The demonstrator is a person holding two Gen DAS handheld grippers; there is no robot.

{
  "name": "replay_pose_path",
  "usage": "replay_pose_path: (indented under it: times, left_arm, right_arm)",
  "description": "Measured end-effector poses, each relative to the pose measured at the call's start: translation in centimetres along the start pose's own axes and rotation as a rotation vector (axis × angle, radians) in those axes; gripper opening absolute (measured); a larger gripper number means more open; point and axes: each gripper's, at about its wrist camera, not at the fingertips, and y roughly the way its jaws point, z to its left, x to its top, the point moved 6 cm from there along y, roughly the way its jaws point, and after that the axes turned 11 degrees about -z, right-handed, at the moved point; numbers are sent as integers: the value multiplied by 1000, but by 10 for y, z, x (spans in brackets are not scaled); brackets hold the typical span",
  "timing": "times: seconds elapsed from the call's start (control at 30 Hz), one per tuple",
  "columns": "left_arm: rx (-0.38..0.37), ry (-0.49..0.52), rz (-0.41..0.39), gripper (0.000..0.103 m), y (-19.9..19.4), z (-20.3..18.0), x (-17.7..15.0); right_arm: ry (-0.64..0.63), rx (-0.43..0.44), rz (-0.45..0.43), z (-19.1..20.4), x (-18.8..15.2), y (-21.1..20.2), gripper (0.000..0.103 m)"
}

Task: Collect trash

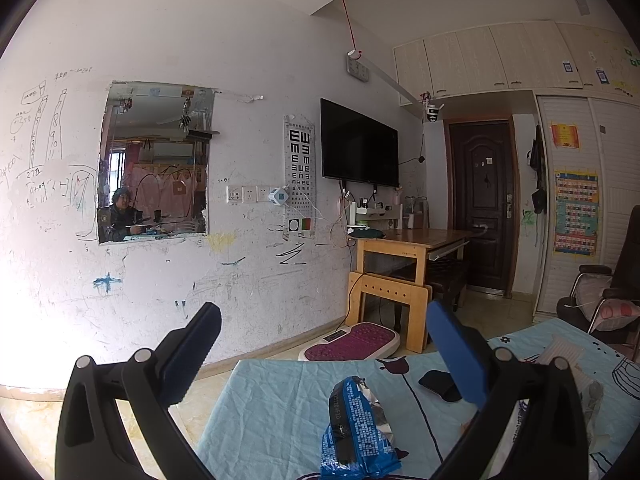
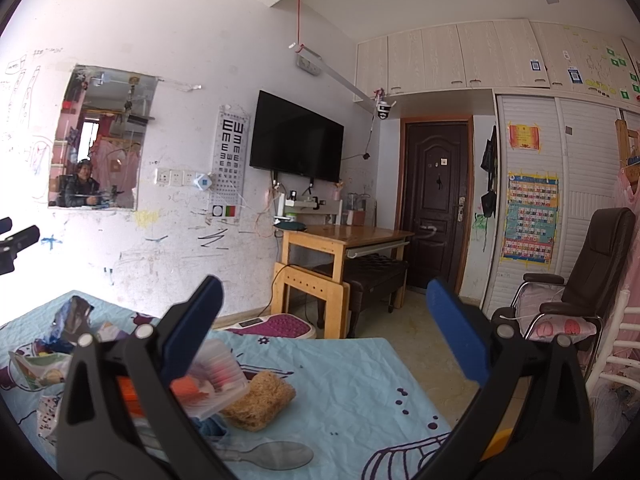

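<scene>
Left gripper (image 1: 322,344) and right gripper (image 2: 324,318) both spread wide, holding nothing, above the blue tablecloth (image 2: 352,376); crumpled blue wrapper (image 1: 358,432) lies below the left one, noodle block (image 2: 262,400) near the right.

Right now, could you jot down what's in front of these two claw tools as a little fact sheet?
Setting: table with a light blue patterned cloth
Left gripper: open, holding nothing
Right gripper: open, holding nothing
Nearest the left gripper: crumpled blue wrapper
Near the right gripper: clear plastic packet, dry noodle block, plastic spoon
Background: wall-mounted TV, eye chart, dark door
</scene>
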Motion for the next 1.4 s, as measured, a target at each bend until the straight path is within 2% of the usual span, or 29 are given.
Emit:
replay_pose_path:
  times: [1.4]
  left_arm:
    - [-6, -4, -1, 98, -3, -4, 2]
  right_arm:
    - [-1, 0, -1, 1, 2, 2, 98]
